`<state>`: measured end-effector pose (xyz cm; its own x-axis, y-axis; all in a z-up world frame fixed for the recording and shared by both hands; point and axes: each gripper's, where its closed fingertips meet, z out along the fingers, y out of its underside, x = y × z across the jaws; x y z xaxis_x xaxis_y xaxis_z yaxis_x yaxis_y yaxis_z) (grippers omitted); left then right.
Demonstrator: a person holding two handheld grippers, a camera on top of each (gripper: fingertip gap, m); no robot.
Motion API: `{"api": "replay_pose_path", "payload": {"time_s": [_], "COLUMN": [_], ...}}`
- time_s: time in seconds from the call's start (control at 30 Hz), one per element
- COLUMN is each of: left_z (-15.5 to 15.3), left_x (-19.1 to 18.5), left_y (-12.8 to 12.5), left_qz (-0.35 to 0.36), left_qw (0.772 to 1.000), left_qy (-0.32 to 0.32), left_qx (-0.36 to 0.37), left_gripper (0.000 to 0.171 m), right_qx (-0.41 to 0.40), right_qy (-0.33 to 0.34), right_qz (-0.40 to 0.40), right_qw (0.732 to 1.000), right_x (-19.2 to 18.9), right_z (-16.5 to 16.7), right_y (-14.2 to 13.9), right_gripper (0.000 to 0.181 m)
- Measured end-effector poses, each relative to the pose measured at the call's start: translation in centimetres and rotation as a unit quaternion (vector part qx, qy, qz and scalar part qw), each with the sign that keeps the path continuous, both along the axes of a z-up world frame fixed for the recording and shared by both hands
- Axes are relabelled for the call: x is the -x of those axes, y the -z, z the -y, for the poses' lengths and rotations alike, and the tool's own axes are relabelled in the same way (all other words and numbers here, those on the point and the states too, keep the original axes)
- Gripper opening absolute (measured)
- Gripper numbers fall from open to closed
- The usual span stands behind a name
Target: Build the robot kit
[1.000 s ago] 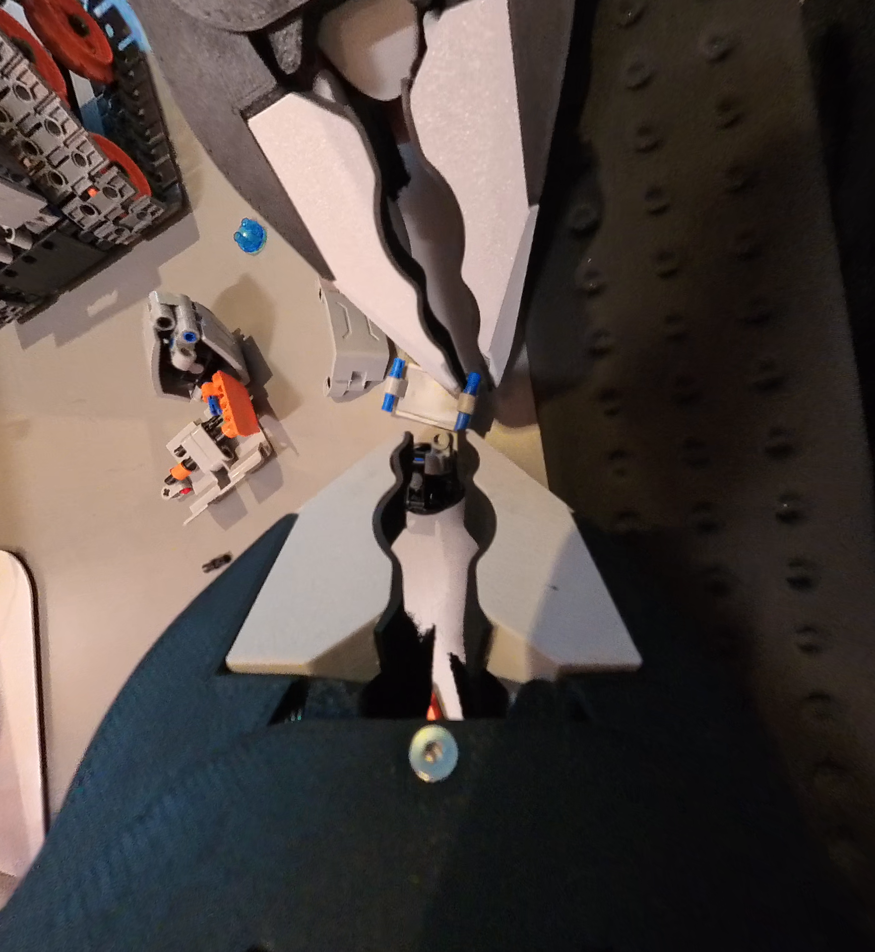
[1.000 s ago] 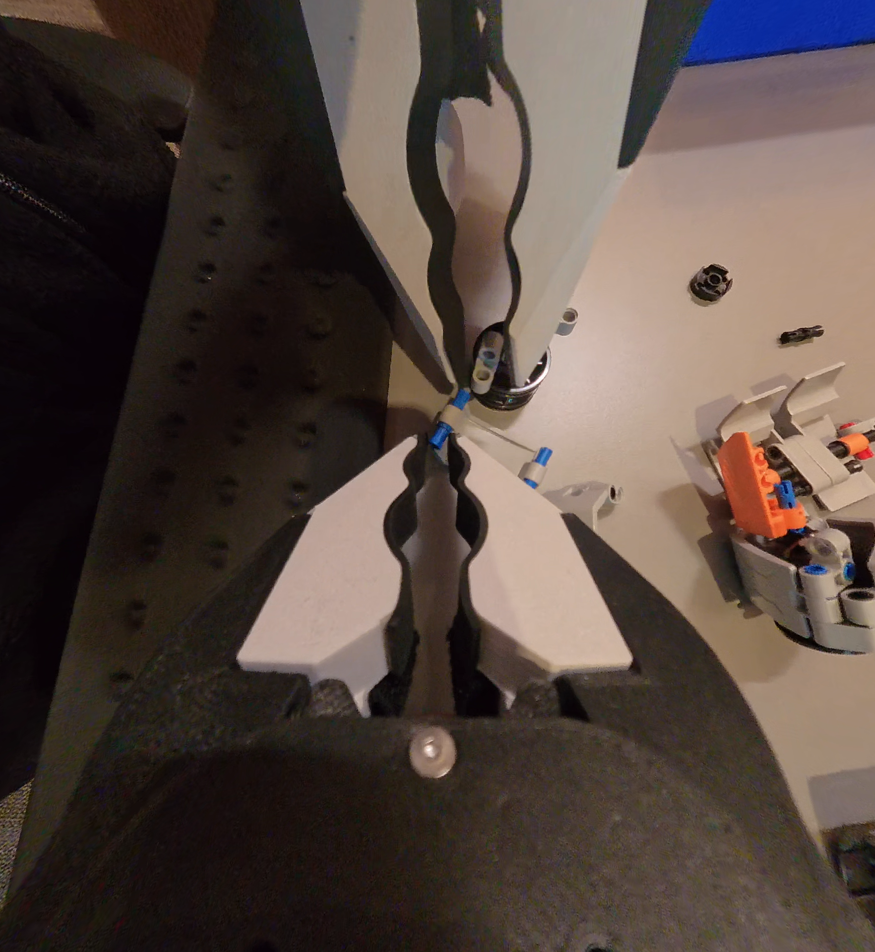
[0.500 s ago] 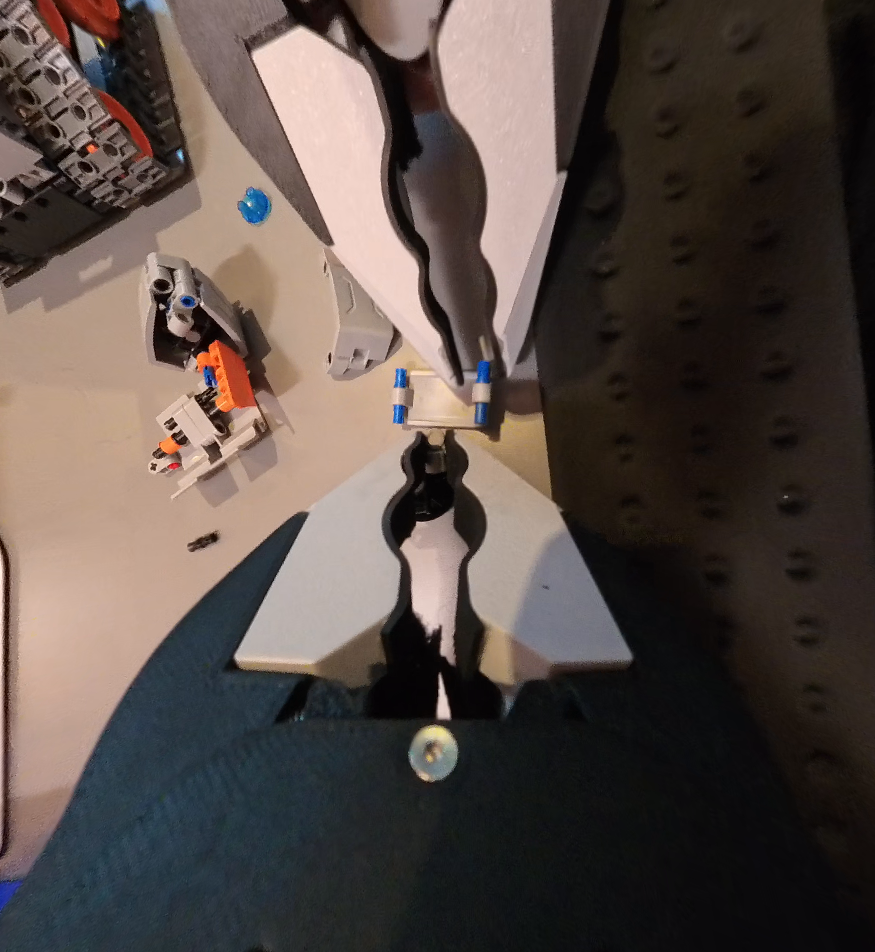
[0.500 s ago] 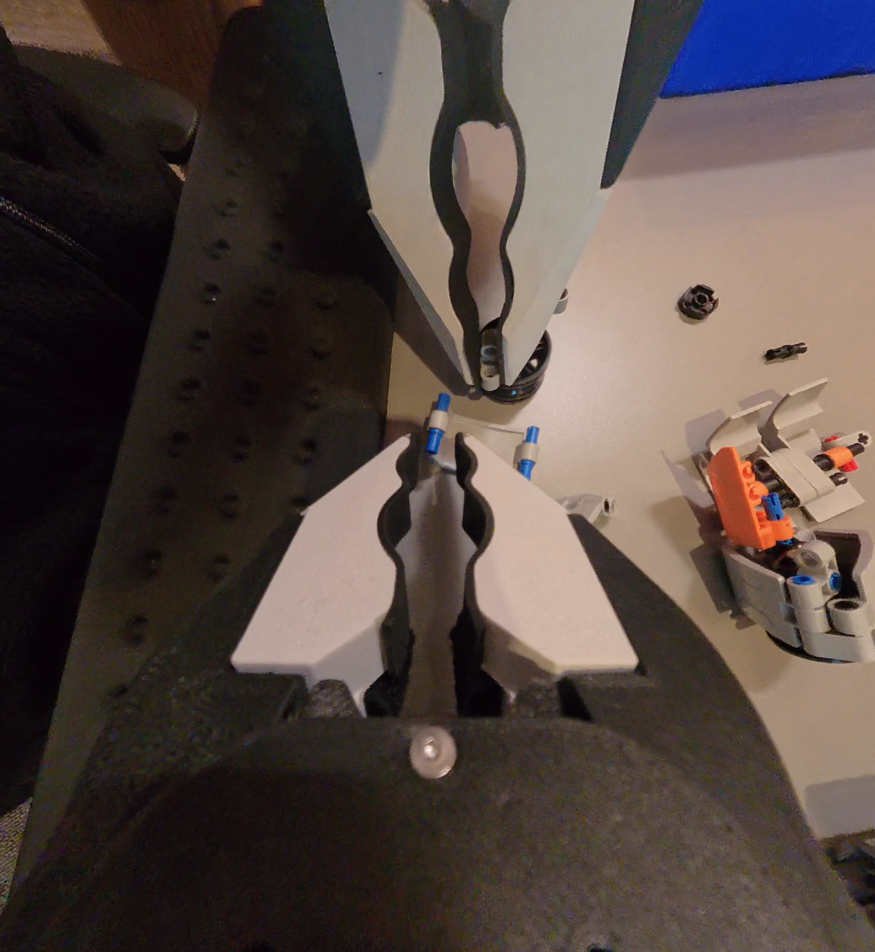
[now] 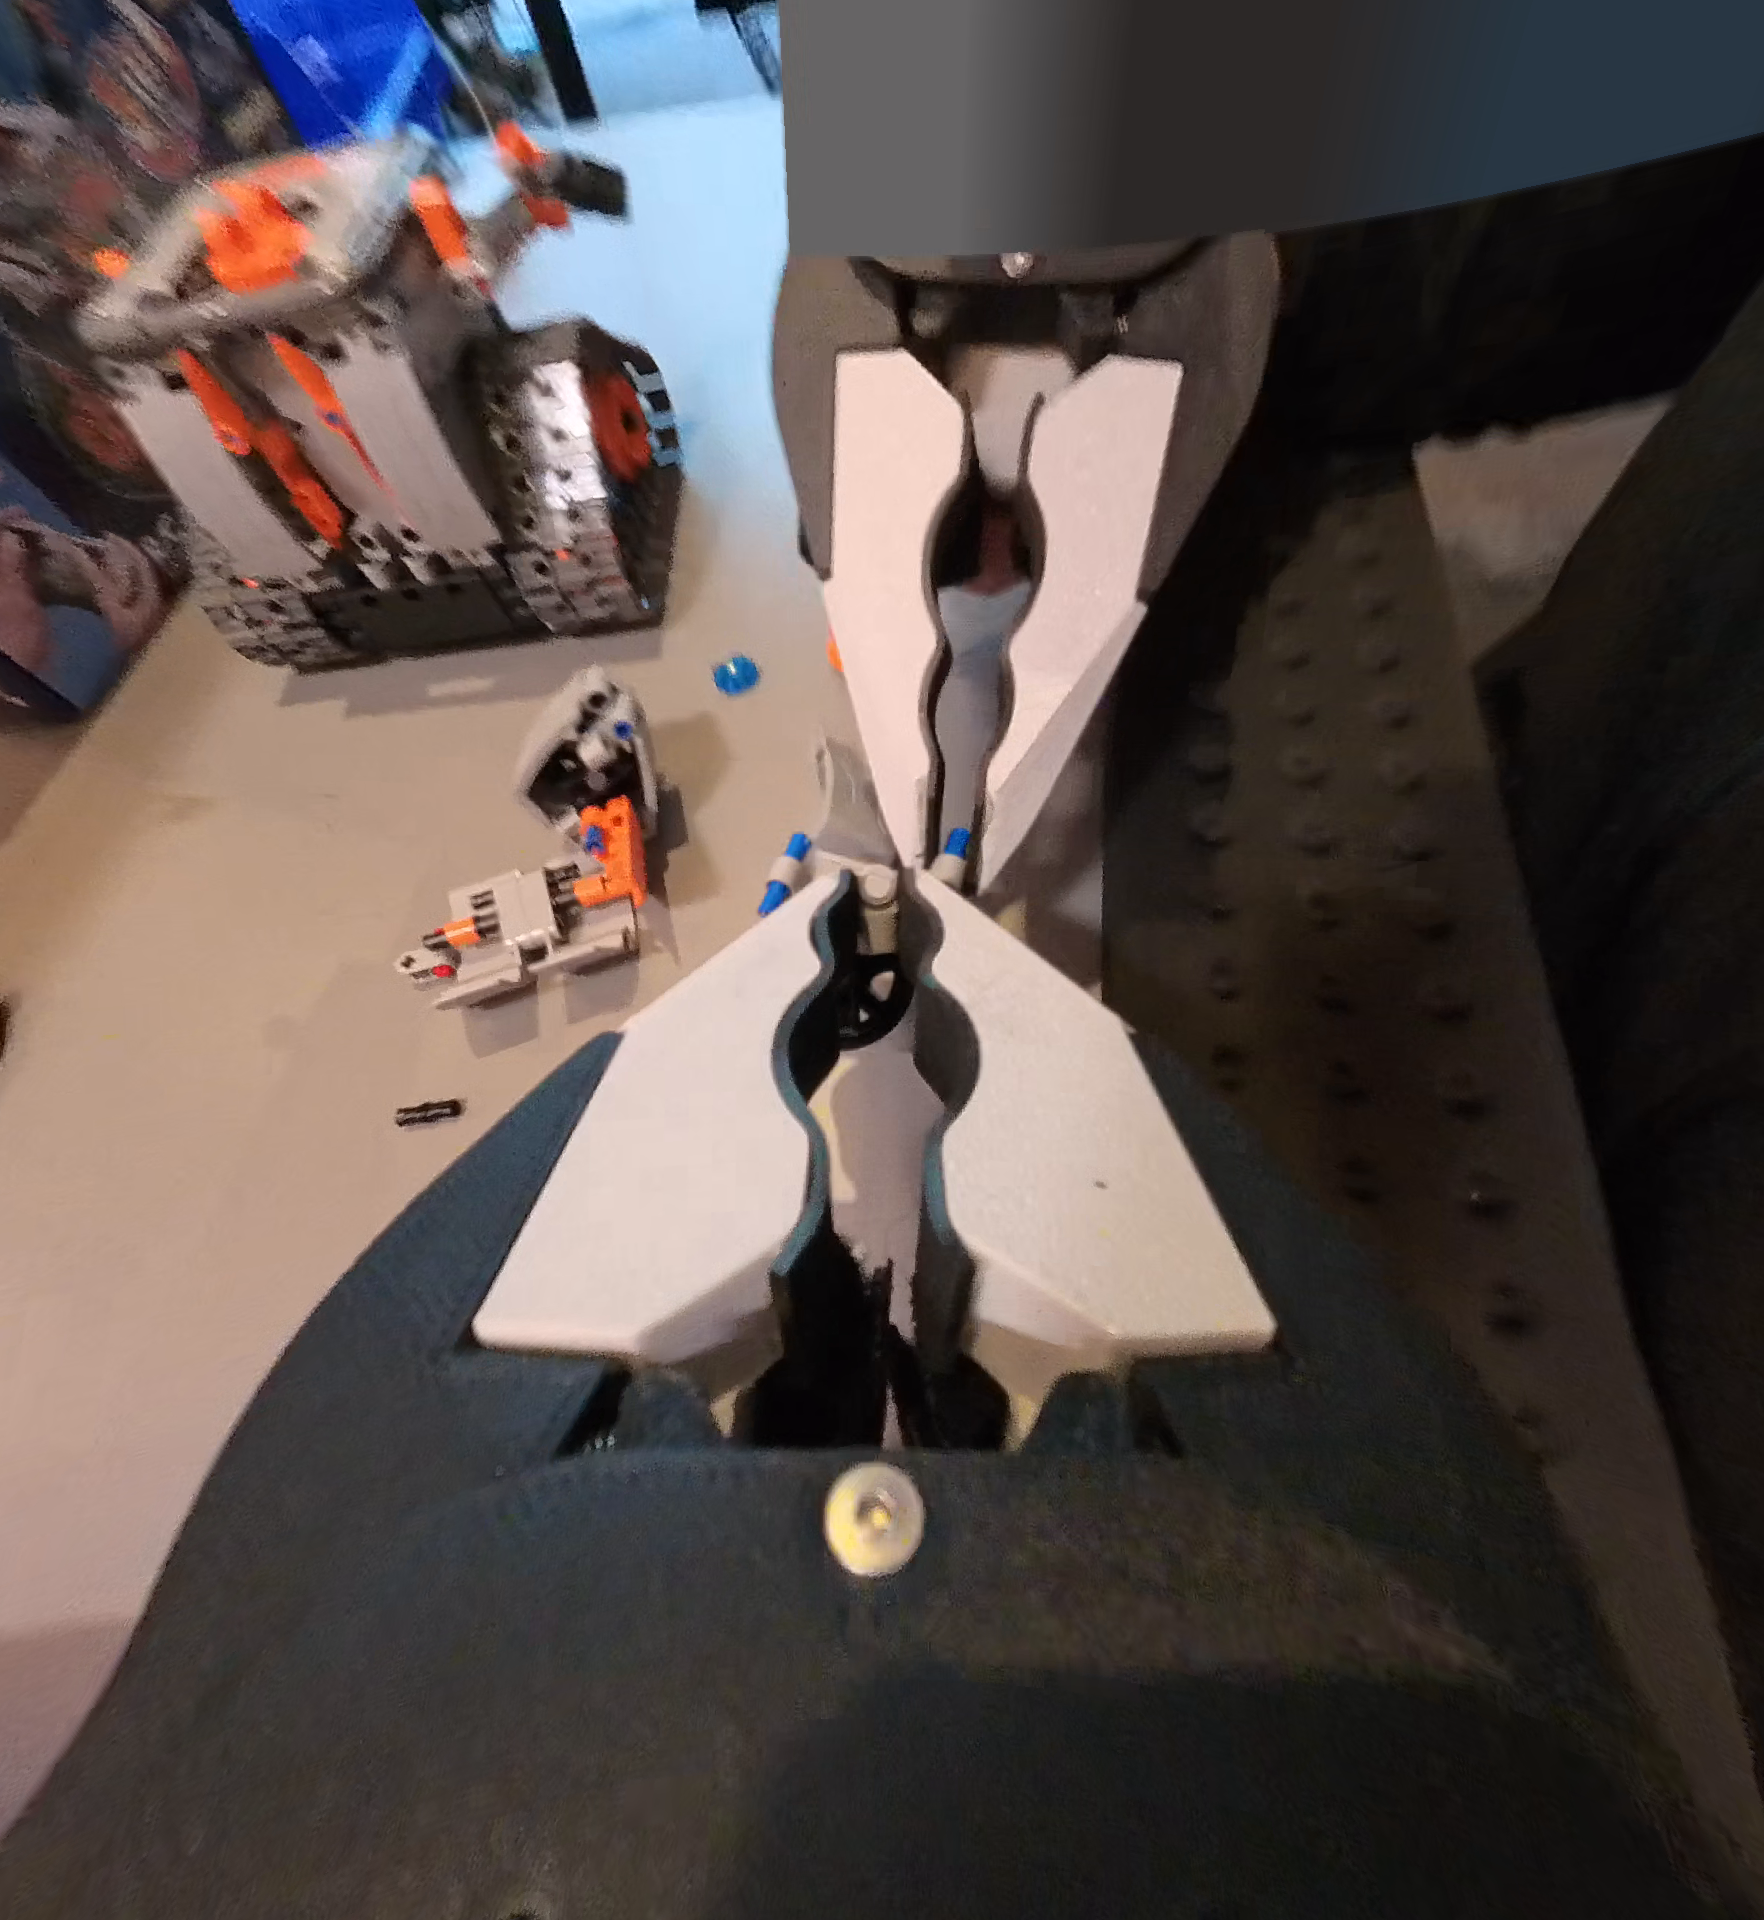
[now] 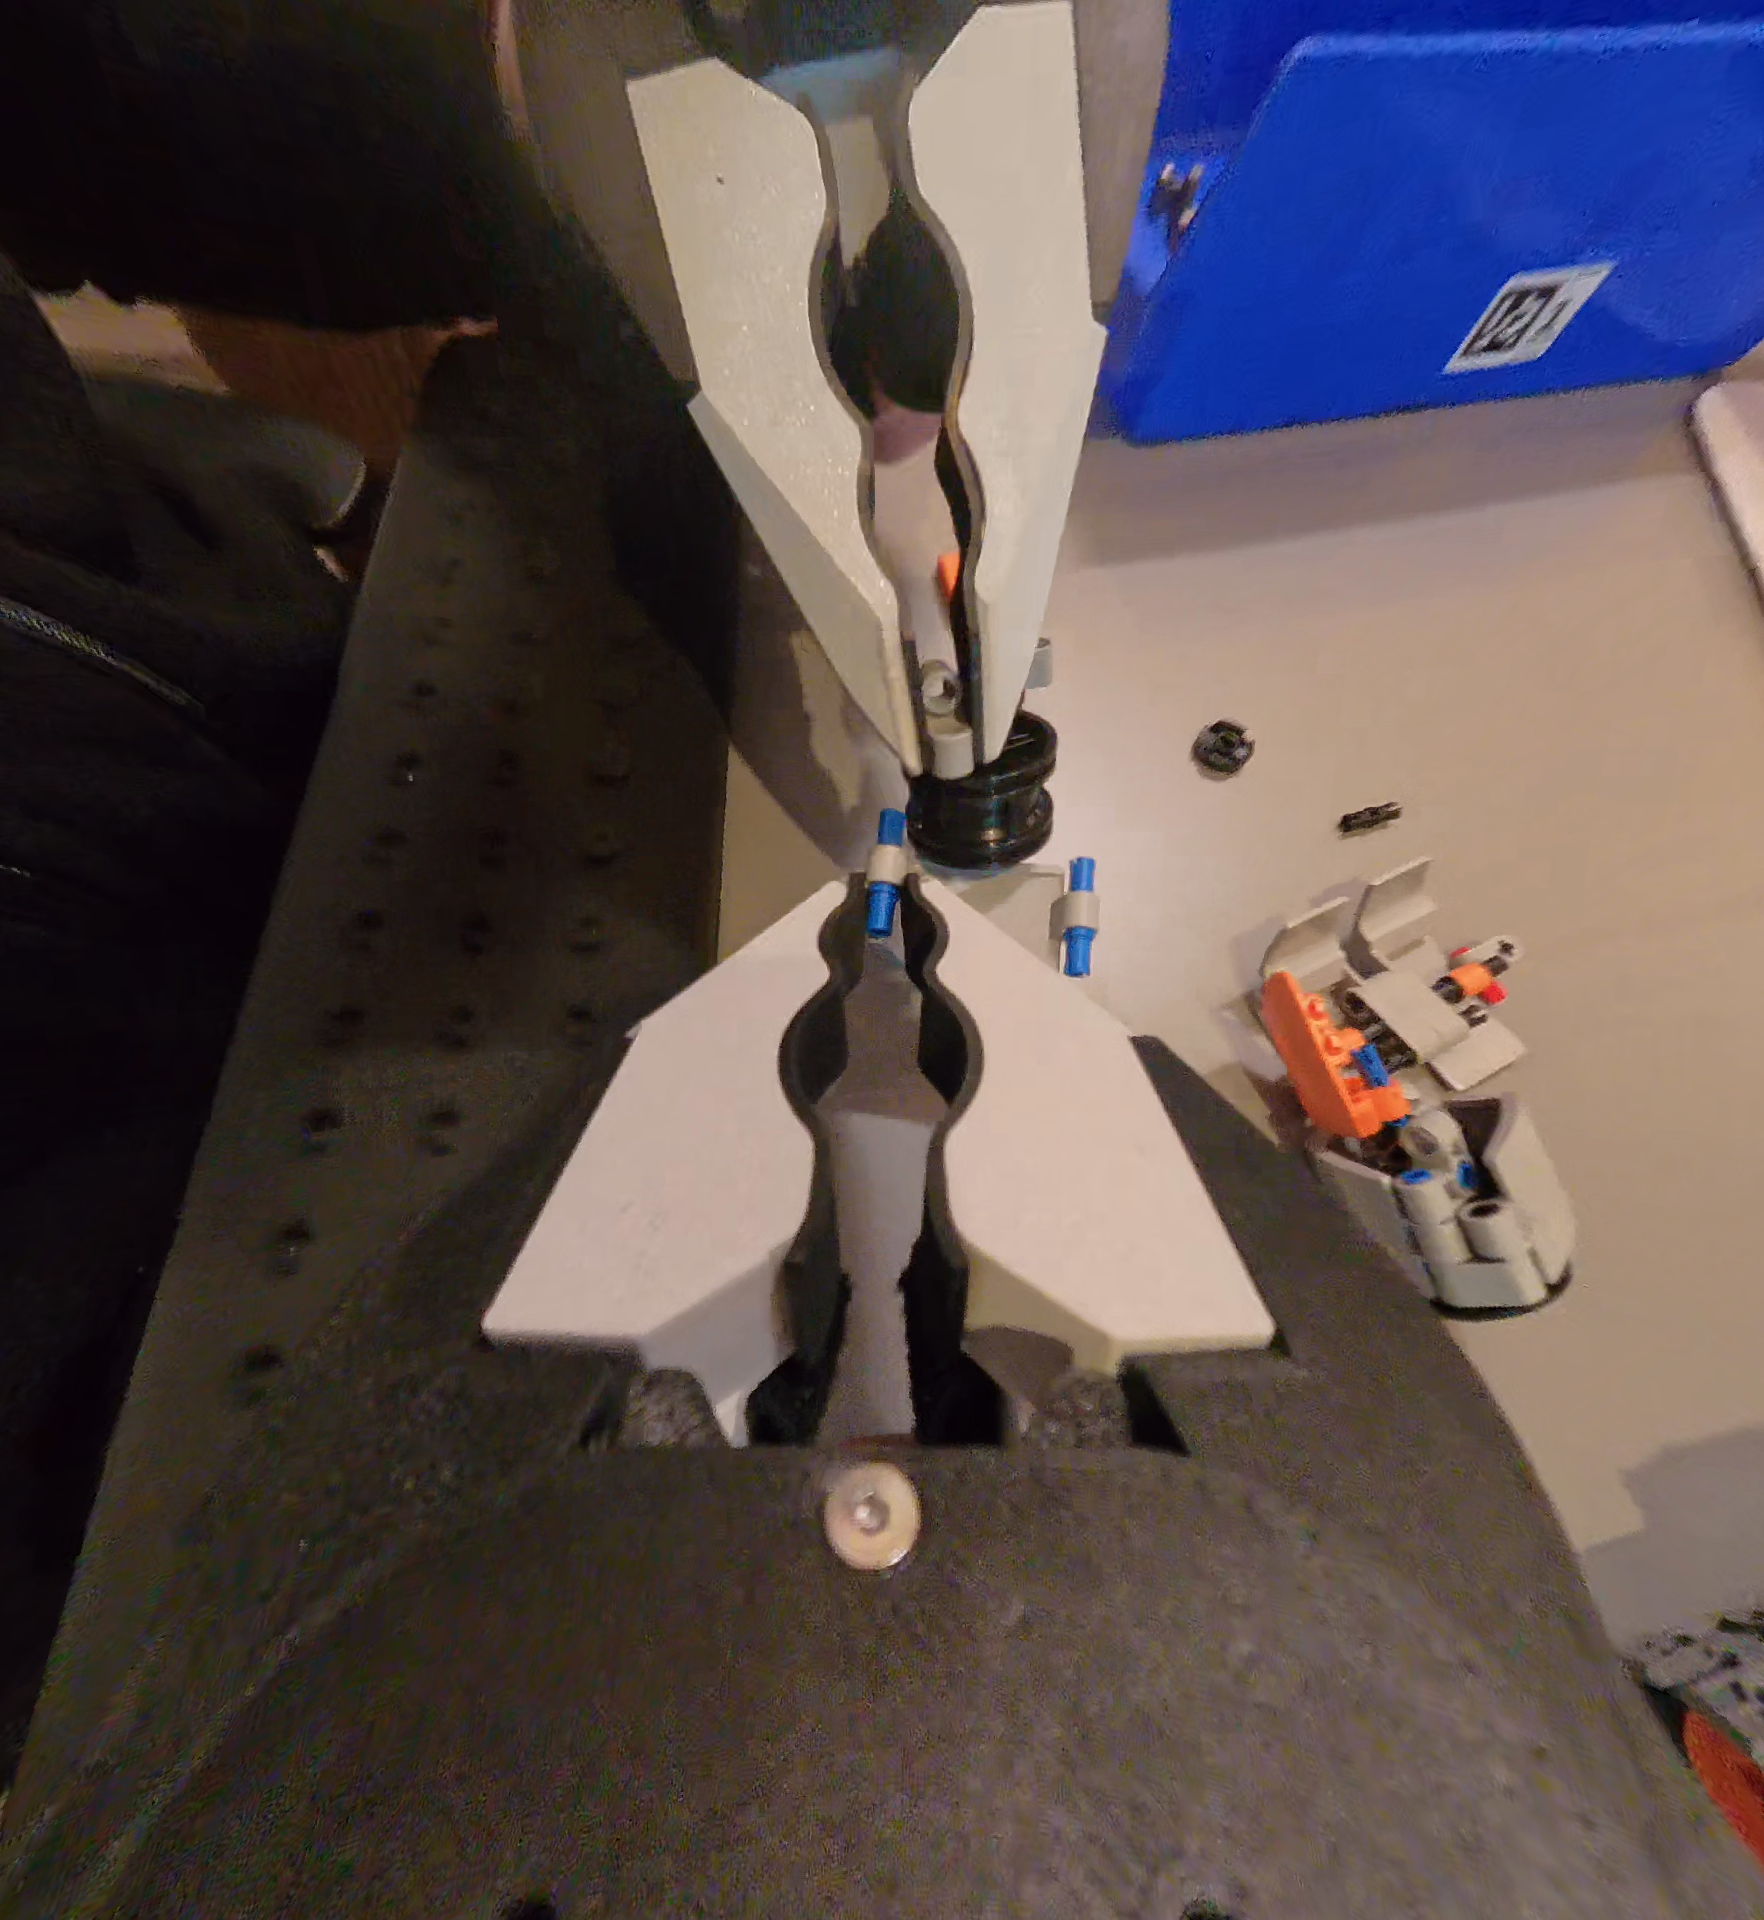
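My left gripper (image 5: 880, 896) is shut on a short grey connector with a black wheel (image 5: 862, 1003) on it. The wheel also shows in the right wrist view (image 6: 982, 805), hanging below the left gripper's tips. My right gripper (image 6: 883, 894) is shut on one blue pin of a flat grey panel (image 6: 1023, 883). The panel carries a second blue pin (image 6: 1077, 914) at its free end. The two grippers meet tip to tip just above the table. The wheel sits right against the panel's edge. In the left wrist view the right gripper (image 5: 945, 857) comes down from above.
A grey-and-orange subassembly (image 5: 545, 914) (image 6: 1397, 1060) lies on the table (image 5: 182, 831), with a tracked model (image 5: 390, 499) behind. A blue stud (image 5: 734, 675), black pin (image 6: 1369, 818), black round piece (image 6: 1221, 745), blue box (image 6: 1480, 229) and dark perforated strip (image 6: 442, 831) are nearby. Left tips and right tips are each some 12 cm from the grey-and-orange subassembly (image 5: 545, 914). The right camera catches it too, in the right wrist view (image 6: 1380, 1015).
Both cameras have tilted up, so more of the far table shows. The panel with the blue pins has turned and now sits against the wheel; both grips have held.
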<state>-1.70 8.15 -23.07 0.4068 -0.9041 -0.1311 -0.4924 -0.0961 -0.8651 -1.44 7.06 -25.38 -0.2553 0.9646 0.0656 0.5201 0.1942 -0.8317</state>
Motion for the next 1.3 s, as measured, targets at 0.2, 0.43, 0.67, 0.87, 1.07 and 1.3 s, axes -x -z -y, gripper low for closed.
{"api": "replay_pose_path", "payload": {"time_s": [0.2, 0.43, 0.67, 0.87, 1.07, 1.3], "left_z": [-0.5, -0.7, -0.7, -0.8, -1.2, -1.6], "left_x": [0.6, 0.9, 1.0, 1.3, 1.4, 1.4], "left_y": [-2.9, -4.2, -4.7, -5.4, -6.5, -7.1], "left_qz": [0.12, 0.191, 0.224, 0.285, 0.347, 0.395], "left_qw": [0.993, 0.981, 0.973, 0.951, 0.923, 0.895], "left_qy": [-0.013, -0.007, 0.001, 0.013, 0.026, 0.035], "left_qx": [0.002, 0.029, 0.056, 0.116, 0.163, 0.205], "left_gripper": [0.004, 0.005, 0.004, 0.004, 0.004, 0.004], "right_qx": [-0.004, 0.019, -0.035, -0.072, -0.207, -0.309], "right_qy": [0.026, 0.032, 0.047, 0.052, 0.062, 0.06], "right_qz": [-0.063, -0.095, -0.112, -0.119, -0.114, -0.114], "right_qw": [0.998, 0.995, 0.992, 0.989, 0.97, 0.942], "right_x": [0.1, -0.2, -0.3, -0.4, -0.3, -0.1], "right_z": [-1.0, -1.4, -2.1, -2.4, -2.6, -2.2], "right_y": [-2.6, -4.0, -4.7, -5.0, -5.1, -5.3], "right_gripper": [0.004, 0.004, 0.004, 0.004, 0.004, 0.004]}}
